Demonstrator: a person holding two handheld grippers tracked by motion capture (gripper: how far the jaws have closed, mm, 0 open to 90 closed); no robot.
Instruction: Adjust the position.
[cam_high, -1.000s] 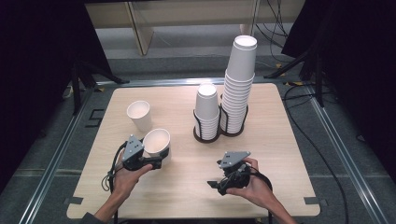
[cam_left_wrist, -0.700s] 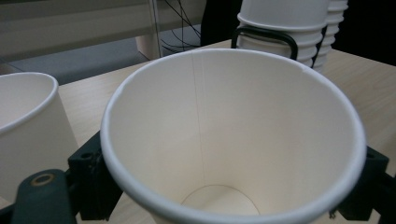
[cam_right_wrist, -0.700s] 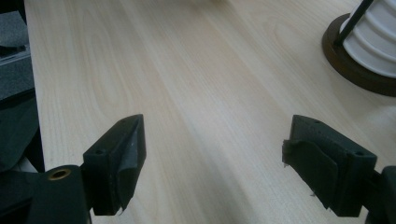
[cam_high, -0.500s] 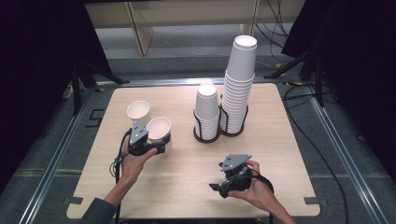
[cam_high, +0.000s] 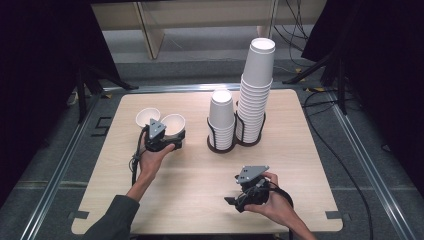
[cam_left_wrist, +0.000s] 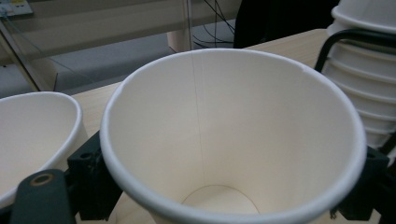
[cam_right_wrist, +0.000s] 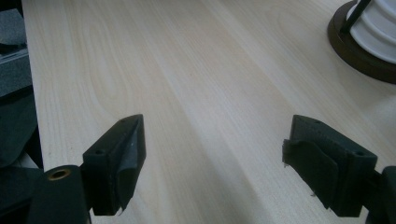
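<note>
Near right, right gripper (cam_high: 231, 201) low over the table (cam_high: 200, 180) — jaws wide apart, nothing between them. Farther left, left gripper (cam_high: 175, 140) clamped on a paper cup (cam_high: 172, 123), mouth upward, just beside a second cup (cam_high: 147, 116). Beyond, right of centre, a short stack (cam_high: 221, 117) and a tall stack (cam_high: 257, 85) in a black rack (cam_high: 220, 146).

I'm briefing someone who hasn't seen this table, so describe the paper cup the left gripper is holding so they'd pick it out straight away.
Start at the wooden table and go left from the two cup stacks in the black wire holder. Two loose white paper cups sit side by side there. The held cup is the right-hand one, nearer the stacks, clamped between the jaws of the left gripper, while the free cup stands untouched.
</note>
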